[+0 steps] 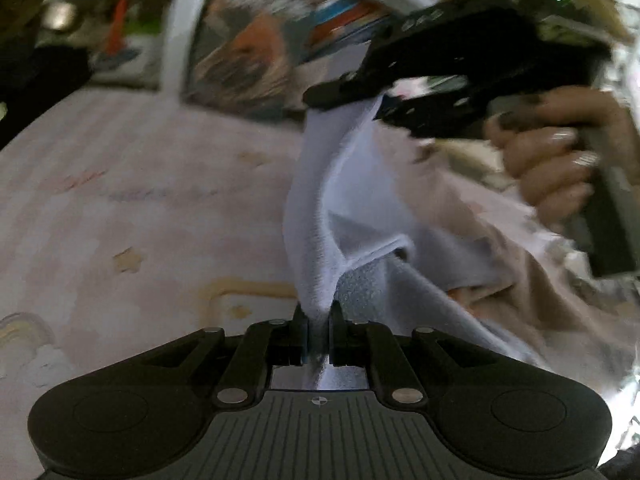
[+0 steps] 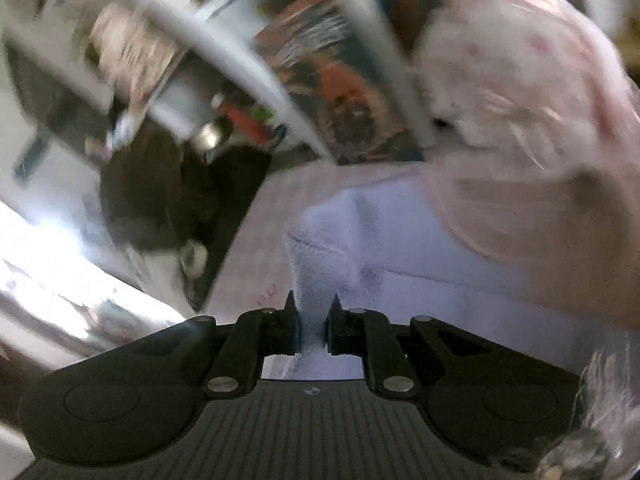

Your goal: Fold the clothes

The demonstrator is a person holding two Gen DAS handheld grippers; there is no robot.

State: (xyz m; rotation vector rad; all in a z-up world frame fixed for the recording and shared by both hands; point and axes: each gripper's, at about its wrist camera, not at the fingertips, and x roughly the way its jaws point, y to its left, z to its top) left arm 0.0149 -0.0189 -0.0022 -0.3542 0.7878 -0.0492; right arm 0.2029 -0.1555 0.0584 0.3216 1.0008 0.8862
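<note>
A towel (image 1: pixel 320 208) hangs stretched above the bed (image 1: pixel 140 184), its near end in the left hand-held gripper (image 1: pixel 318 320), its far end in the right hand-held gripper (image 1: pixel 360 98), up to the right.

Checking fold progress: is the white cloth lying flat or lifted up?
Lifted. The white cloth hangs stretched between the left gripper and right gripper, both shut on it, above the bed sheet.

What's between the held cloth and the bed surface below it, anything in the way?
Nothing visible. The white cloth hangs between the left tool and right tool, both shut on it. The pink bedsheet beneath looks bare, though the views are blurred.
</note>
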